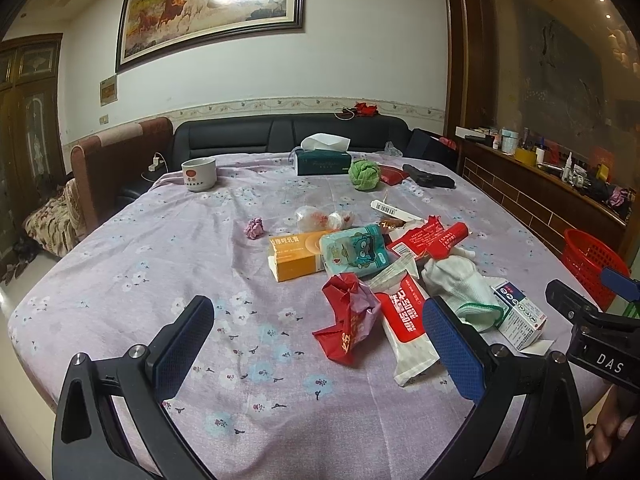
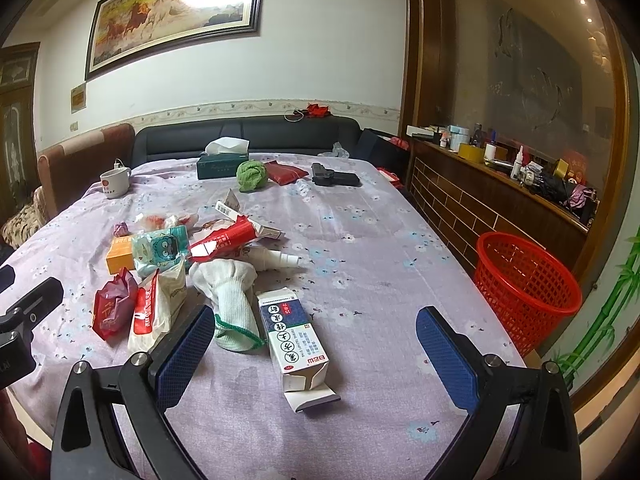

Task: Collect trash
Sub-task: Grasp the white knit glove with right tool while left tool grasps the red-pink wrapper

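Left gripper [image 1: 316,344] and right gripper [image 2: 316,344] gape; the trash pile [image 1: 380,272] seemingly untouched.

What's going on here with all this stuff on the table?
A person is holding a two-finger tool in each hand, about to tidy up trash. Both the left gripper and the right gripper are open and hold nothing, hovering above the flowered tablecloth. A heap of wrappers and boxes lies ahead, including a white medicine box between the right fingers, a white sock and a crumpled red wrapper. A red basket stands beside the table, nothing visible in it.
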Motion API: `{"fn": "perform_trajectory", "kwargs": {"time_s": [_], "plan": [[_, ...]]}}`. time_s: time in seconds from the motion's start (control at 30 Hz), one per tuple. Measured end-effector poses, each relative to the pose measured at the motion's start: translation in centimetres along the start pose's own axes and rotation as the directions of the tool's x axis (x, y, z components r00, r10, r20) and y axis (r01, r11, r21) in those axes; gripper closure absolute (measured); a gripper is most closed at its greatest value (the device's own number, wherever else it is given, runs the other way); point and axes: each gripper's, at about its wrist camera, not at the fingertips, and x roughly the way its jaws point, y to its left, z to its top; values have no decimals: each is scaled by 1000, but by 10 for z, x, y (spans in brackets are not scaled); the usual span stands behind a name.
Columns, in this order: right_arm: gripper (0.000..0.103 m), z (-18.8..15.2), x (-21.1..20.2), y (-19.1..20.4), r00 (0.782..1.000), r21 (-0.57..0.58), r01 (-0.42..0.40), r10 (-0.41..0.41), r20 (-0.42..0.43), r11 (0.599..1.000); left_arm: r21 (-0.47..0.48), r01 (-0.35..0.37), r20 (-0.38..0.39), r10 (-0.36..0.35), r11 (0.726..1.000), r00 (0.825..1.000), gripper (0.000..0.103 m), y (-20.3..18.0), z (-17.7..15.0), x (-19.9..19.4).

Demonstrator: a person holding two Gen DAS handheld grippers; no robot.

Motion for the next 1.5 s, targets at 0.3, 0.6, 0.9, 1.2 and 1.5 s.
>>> {"fn": "perform_trajectory", "kwargs": {"time_s": [0.3,0.6,0.9,1.2,1.5], "plan": [[1,-1,1,0,1000,1,0,0,-5,1000,2,2,-5,-2,1000,1000,0,0,1,2],[2,-3,4,-5,1000,28,-19,19,-22,999,2,72,-64,-72,997,995,0,0,0,13],[25,-5,19,-20,987,110,-122,132,-90,986,-136,242,-253,-270,961,929,3,8,3,58],[40,-7,22,-20,964,129,-233,246,-101,964,-177,242,-352,-291,954,890,40,13,2,103],[50,10,46,0,913,76,-358,366,-181,931,-195,224,-371,-283,955,884,70,17,3,127]]}}
